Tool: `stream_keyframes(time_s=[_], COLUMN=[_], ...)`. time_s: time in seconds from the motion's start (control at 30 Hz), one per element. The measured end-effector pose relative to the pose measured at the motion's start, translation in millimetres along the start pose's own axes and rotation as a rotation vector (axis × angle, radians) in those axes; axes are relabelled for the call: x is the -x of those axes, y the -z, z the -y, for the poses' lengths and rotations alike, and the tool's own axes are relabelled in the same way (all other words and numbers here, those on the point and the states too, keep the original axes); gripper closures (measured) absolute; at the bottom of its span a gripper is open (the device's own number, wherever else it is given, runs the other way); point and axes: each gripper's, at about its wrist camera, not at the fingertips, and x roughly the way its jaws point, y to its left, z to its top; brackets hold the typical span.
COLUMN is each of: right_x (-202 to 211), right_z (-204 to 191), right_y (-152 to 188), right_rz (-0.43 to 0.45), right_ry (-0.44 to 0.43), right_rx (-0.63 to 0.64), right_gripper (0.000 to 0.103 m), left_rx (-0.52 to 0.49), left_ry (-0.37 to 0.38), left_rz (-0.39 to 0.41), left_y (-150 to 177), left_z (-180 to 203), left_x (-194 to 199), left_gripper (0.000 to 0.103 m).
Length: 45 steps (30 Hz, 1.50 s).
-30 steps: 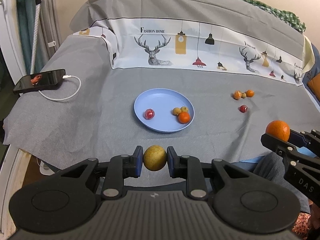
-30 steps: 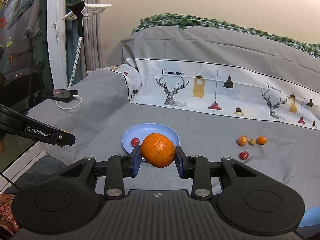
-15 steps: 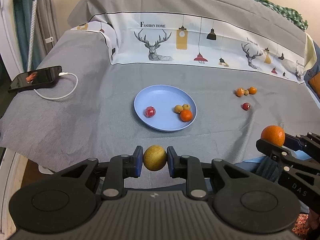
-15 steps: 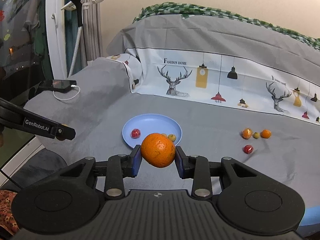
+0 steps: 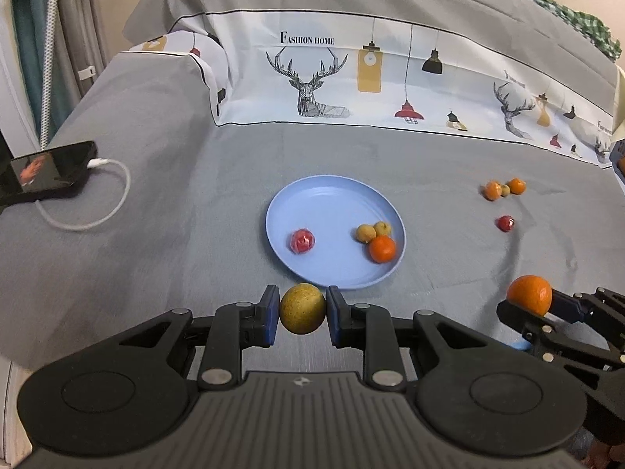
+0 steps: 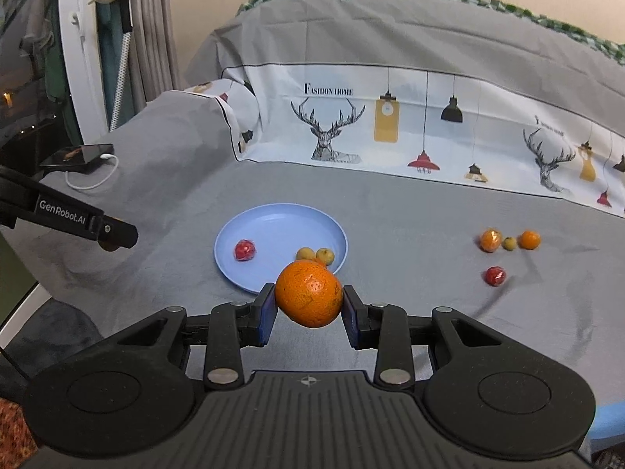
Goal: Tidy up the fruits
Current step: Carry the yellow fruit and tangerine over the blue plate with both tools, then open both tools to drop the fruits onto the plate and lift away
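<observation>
Fruit held near the round light-blue plastic plate [image 5: 336,199].
Left gripper [image 5: 302,314] is clamping a yellow-green round fruit [image 5: 302,308]; right gripper [image 6: 308,308] is clamping a large orange [image 6: 308,293].

The plate [image 5: 312,199] was pale blue. On it lay a red fruit [image 5: 302,240], two yellow-brown ones [image 5: 364,233] and a small orange one [image 5: 382,248]. Behind the plate, the grey bed cover [image 5: 195,179] carried a white band [image 5: 390,90] printed with deer heads and lamps.
</observation>
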Motion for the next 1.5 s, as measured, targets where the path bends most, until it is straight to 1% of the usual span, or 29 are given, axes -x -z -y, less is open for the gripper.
stream_keyframes(time_s=[0.2,0.43,0.57,0.8,1.03,1.07,1.1,1.13,1.17,1.23,1.27,1.33,1.37,1.43,1.5], right_x=[-42.6,-101.6,-136.1,-189.4,-223.4,-226.5,-230.1,-232.6,-234.4,-231.5,-225.8,-213.0,-206.5,-185.5,-160.5], right_z=[7.6,16.5,13.1,10.9,5.5,5.9,5.3,5.1,4.9,4.1,4.4,6.8,8.9,15.1,19.5], right_y=[-16.5,-29.0,-30.5,-26.3,-25.0,-25.7,-27.2,-29.1,-32.2,-38.9,-41.2,-43.1,-42.9,-39.0,-34.2], right_rz=[-0.018,-0.049,-0.064,-0.116,-0.146,-0.148,-0.154,-0.161,-0.173,-0.185,-0.174,-0.185,-0.195,-0.211,-0.224], right_ry=[-0.015,-0.013,-0.013,-0.019,-0.043,-0.048,-0.058,-0.07,-0.085,-0.091,-0.083,-0.079,-0.077,-0.082,-0.086], right_rx=[-0.019,-0.02,0.0,0.004,0.046,0.051,0.058,0.064,0.07,0.079,0.081,0.078,0.069,0.034,0.01], right_gripper=[0.066,0.066,0.066,0.066,0.066,0.065,0.065,0.06,0.039,0.018,0.015,0.01,0.01,0.009,0.008], left_rx=[-0.023,-0.047,-0.049,-0.067,-0.073,-0.075,-0.079,-0.086,-0.089,-0.096,-0.107,-0.114,-0.109,-0.087,-0.066], left_ry=[-0.01,-0.018,-0.018,-0.04,-0.053,-0.051,-0.052,-0.06,-0.076,-0.095,-0.095,-0.098,-0.1,-0.115,-0.134], left_rz=[-0.027,-0.04,-0.069,-0.092,-0.127,-0.127,-0.127,-0.13,-0.126,-0.068,-0.058,-0.075,-0.074,-0.053,-0.055], left_y=[-27.3,-60.1,-73.3,-88.9,-94.4,-95.0,-95.2,-96.3,-97.3,-96.3,-95.3,-92.5,-88.9,-76.5,-60.5], left_z=[4.0,13.6,14.7,13.4,13.0,12.9,13.1,13.5,13.6,12.6,12.2,10.8,9.0,3.6,-0.9], left_x=[-37.9,-95.4,-132.8,-183.6,-221.4,-224.6,-226.2,-227.3,-226.2,-214.6,-207.6,-193.8,-183.8,-156.5,-127.8], left_gripper=[0.075,0.075,0.075,0.075,0.075,0.073,0.052,0.033,0.001,0.0,0.0,0.0,0.0,0.0,0.0])
